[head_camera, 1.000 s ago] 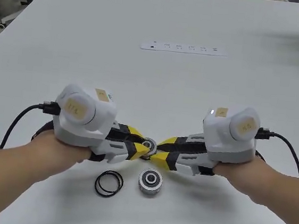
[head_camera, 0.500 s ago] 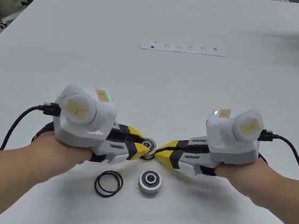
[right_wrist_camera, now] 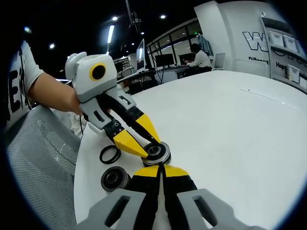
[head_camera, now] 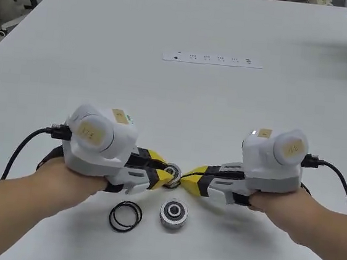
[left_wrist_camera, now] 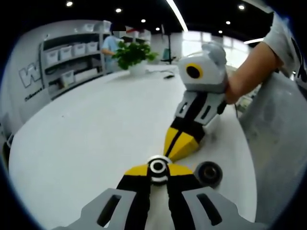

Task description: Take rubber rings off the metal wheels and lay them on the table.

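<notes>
Left fingers (left_wrist_camera: 139, 171) clamping wheel (left_wrist_camera: 157, 167), right fingers (right_wrist_camera: 173, 172) pinched together, second wheel (head_camera: 173, 212), loose rings (head_camera: 126, 215), power strip (head_camera: 212, 59)

Bright, sharp; fisheye edges warped

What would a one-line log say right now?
left gripper: shut on wheel | right gripper: shut, beside that wheel | table: loose rings, second wheel
</notes>
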The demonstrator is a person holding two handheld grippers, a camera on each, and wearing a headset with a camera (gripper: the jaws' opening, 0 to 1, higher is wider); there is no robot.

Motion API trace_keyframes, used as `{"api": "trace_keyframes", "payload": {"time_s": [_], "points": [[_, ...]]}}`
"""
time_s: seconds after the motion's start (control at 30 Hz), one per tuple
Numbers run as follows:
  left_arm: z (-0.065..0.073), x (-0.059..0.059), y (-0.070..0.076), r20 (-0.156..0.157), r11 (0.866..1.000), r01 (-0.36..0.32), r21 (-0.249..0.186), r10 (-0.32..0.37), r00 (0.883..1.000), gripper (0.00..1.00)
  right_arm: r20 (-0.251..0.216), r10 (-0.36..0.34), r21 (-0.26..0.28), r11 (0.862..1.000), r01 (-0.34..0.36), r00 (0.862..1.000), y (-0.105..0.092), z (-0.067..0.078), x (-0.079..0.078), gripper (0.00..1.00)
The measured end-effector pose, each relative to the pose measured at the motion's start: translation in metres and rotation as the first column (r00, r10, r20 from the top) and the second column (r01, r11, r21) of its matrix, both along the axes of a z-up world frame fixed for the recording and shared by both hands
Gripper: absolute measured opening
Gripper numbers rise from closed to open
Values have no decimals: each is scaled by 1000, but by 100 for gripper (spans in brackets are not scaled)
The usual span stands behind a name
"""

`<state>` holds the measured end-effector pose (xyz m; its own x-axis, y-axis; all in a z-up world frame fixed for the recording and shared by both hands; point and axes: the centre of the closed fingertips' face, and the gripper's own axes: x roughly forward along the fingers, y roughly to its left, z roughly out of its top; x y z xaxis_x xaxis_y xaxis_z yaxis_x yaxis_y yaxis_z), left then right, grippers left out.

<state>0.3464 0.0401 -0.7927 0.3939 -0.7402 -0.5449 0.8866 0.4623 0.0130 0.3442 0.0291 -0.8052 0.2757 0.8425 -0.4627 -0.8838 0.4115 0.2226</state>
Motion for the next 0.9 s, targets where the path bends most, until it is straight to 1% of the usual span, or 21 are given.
{"api": "trace_keyframes", "payload": {"time_s": [0.07,0.23,0.37,0.43,0.53,0.6,0.9], "points": [[0,0,0,2,1000,0,5,0,1000,13,-13,-15,14,1000,15,1000,-1,2,1,0],[0,0,0,3,1000,0,12,0,1000,12,-16,-26,17,1000,26,1000,-2,3,2,0],[0,0,0,3,1000,-2,12,1,1000,12,-29,-48,32,998,49,998,-3,4,4,0],[0,0,-1,3,1000,0,11,0,1000,12,-51,-71,66,995,74,996,-3,8,8,0],[0,0,-1,5,1000,1,13,-1,1000,12,-44,-71,60,995,74,996,-3,8,8,0],[0,0,-1,6,1000,0,14,0,1000,12,-53,-79,69,994,82,995,-2,8,9,0],[0,1,-1,7,1000,-11,20,11,1000,12,-64,-85,85,992,91,994,0,13,8,0]]}}
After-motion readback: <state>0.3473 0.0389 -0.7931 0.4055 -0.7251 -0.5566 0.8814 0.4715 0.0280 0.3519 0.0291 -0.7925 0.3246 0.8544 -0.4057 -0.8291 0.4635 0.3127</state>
